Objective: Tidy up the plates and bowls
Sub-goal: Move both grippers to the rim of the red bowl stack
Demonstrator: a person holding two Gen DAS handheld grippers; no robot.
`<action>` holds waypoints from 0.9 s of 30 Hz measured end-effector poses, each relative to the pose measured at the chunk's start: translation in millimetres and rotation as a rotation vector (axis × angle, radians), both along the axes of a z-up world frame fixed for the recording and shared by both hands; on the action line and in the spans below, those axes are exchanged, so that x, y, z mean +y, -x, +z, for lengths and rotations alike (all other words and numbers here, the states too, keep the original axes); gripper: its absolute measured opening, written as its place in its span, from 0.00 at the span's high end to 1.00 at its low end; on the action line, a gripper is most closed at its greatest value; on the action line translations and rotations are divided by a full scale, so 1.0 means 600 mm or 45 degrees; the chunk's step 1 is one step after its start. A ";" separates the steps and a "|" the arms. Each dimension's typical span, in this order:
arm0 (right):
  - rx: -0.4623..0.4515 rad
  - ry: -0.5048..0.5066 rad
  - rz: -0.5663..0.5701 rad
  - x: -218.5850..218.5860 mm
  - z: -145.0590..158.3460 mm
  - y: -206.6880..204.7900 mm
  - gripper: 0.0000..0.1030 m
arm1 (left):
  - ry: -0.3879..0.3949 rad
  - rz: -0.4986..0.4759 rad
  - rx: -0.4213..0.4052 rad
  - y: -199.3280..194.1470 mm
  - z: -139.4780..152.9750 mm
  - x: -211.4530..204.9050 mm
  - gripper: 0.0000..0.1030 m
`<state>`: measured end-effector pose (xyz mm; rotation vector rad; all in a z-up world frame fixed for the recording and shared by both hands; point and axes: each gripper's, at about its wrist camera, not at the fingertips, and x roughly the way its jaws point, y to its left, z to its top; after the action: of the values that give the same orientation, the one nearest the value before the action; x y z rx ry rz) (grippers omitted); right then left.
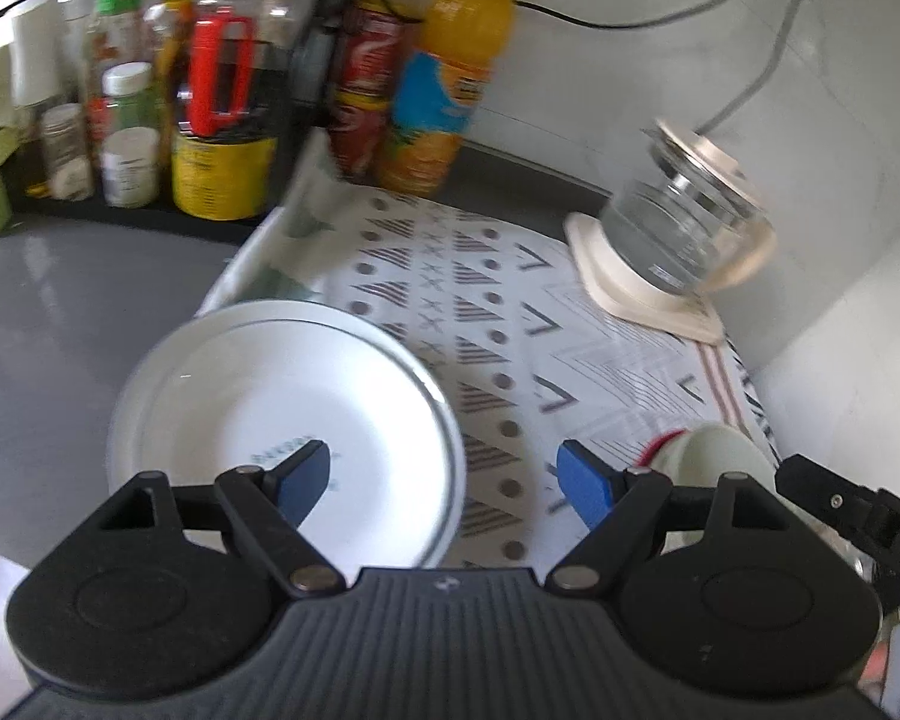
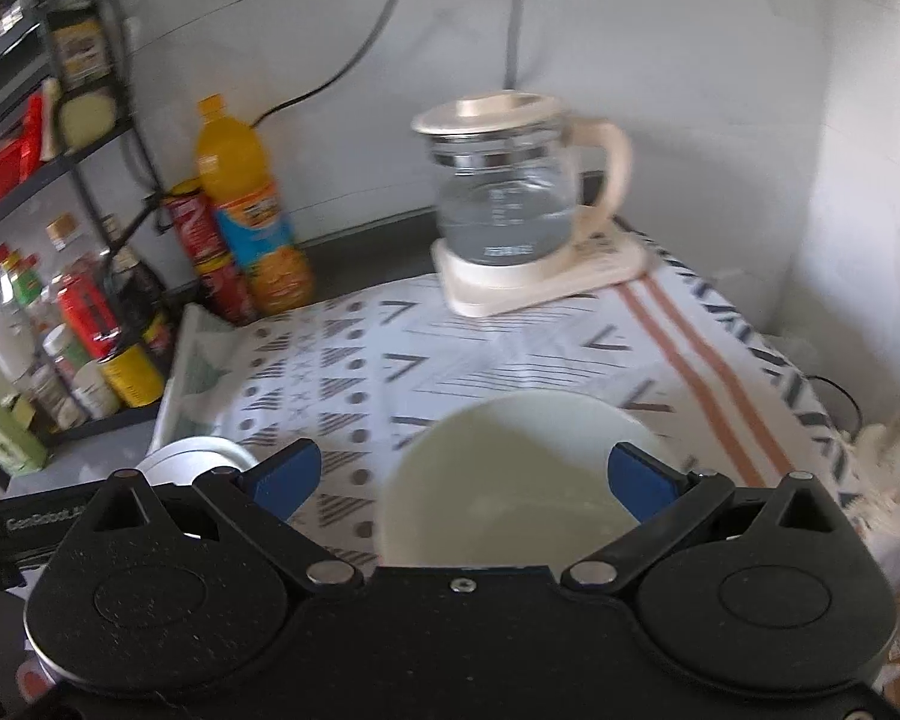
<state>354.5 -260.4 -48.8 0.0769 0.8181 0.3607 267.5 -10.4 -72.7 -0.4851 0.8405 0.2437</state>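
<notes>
Covering the grey surface: a patterned cloth, flat, geometric print. Resting at its left edge, a round glossy white plate; toward its right, a smooth pale bowl. Left gripper and right gripper, blue-tipped fingers spread apart, empty.

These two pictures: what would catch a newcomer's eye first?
Probably the white plate lying flat at the patterned cloth's left edge, with the open left gripper above it. Next, the pale bowl between the open right gripper's blue fingers, and the glass kettle by the wall.
</notes>
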 end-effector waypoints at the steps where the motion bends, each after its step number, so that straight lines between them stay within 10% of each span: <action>1: 0.002 -0.002 -0.017 -0.007 -0.002 0.001 0.00 | 0.003 -0.017 0.001 -0.003 -0.001 -0.006 0.21; 27: 0.241 -0.027 -0.234 -0.119 -0.106 -0.012 0.01 | 0.098 -0.328 0.082 -0.093 -0.052 -0.133 0.21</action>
<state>361.4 -331.5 -112.5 0.2067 0.9860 0.1903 323.4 -90.2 -103.8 -0.4373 0.9681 -0.0102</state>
